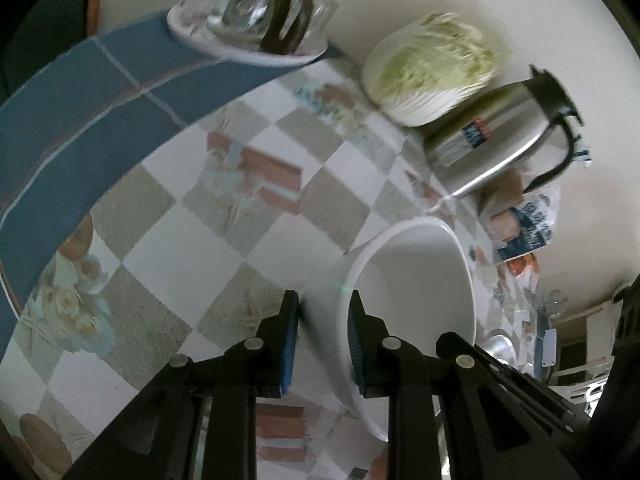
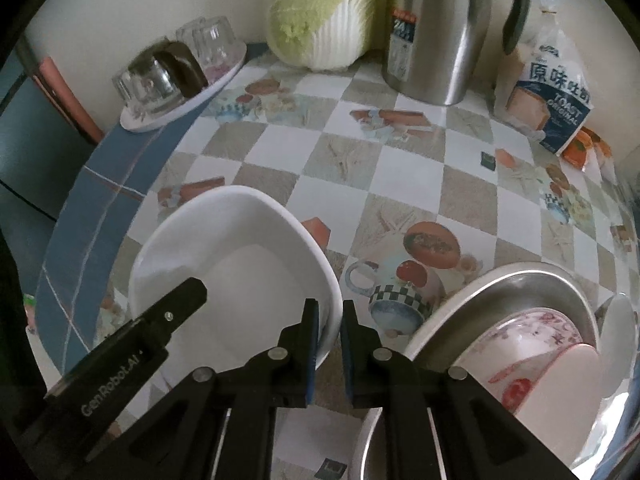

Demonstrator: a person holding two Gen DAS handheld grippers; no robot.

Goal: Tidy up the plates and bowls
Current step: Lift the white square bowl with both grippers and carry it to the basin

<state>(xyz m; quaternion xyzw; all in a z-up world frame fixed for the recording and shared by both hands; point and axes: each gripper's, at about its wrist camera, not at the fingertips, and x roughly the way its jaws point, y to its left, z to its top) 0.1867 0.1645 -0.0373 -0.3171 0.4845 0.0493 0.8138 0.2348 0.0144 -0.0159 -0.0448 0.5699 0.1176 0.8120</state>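
Left wrist view: both grippers hold one white bowl (image 1: 416,276) by opposite rims, tilted above the tabletop (image 1: 224,216).

The left gripper (image 1: 324,344) has its fingers clamped across the bowl's near wall, one blue pad inside and one outside; in the right wrist view the right gripper (image 2: 329,344) pinches the other rim, fingers nearly together. I judge this the carry step: next the bowl likely goes toward the steel basin (image 2: 472,296), where a floral bowl (image 2: 532,340) already sits, which calls for both hands moving evenly. The bowl is smooth, glossy, rounded-square ceramic, likely slippery; the basin is brushed metal; the tabletop wears a slick checked print.
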